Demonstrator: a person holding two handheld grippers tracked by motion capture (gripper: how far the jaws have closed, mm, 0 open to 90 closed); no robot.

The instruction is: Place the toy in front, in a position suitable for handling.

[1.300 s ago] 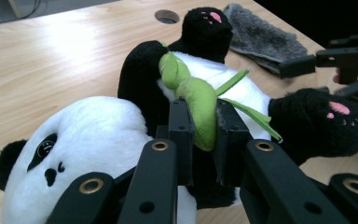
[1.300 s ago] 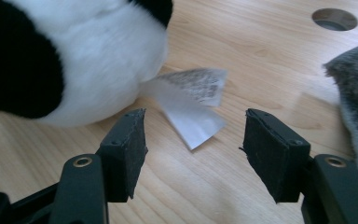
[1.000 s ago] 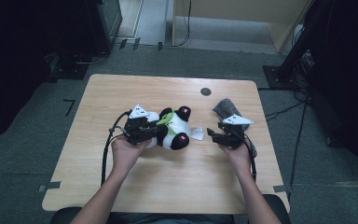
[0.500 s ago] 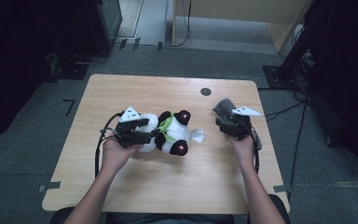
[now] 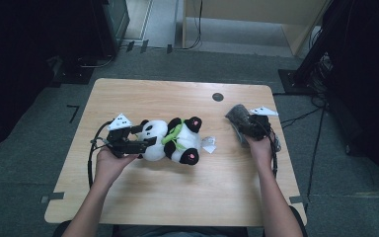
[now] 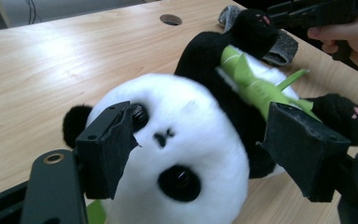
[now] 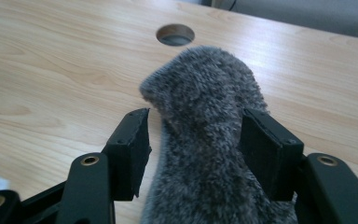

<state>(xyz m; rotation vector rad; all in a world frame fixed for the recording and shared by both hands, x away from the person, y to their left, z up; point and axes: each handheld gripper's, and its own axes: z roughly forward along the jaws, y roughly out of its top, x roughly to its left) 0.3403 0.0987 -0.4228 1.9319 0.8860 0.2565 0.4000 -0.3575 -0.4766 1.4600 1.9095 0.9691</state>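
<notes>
A stuffed panda [image 5: 172, 140] with a green leaf lies on its back on the wooden table [image 5: 177, 197], head towards my left gripper [image 5: 147, 137]. In the left gripper view the panda's head [image 6: 186, 140] sits between the jaws. These have just been opening, and the right pad stands clear of the plush, so my left gripper [image 6: 200, 116] is open. A grey fuzzy cloth [image 5: 236, 113] lies at the table's right. My right gripper [image 7: 193, 123] straddles this grey cloth [image 7: 200, 84], jaws open, with a gap at the left pad.
A round cable hole [image 5: 217, 97] is set in the table behind the panda. The panda's white tag [image 5: 208, 144] rests on the wood between the two grippers. Dark equipment and cables surround the table on the floor.
My left gripper has slid left along the panda to its head and its jaws have spread. My right gripper moved away from the panda's tag, back and right, onto the grey cloth.
</notes>
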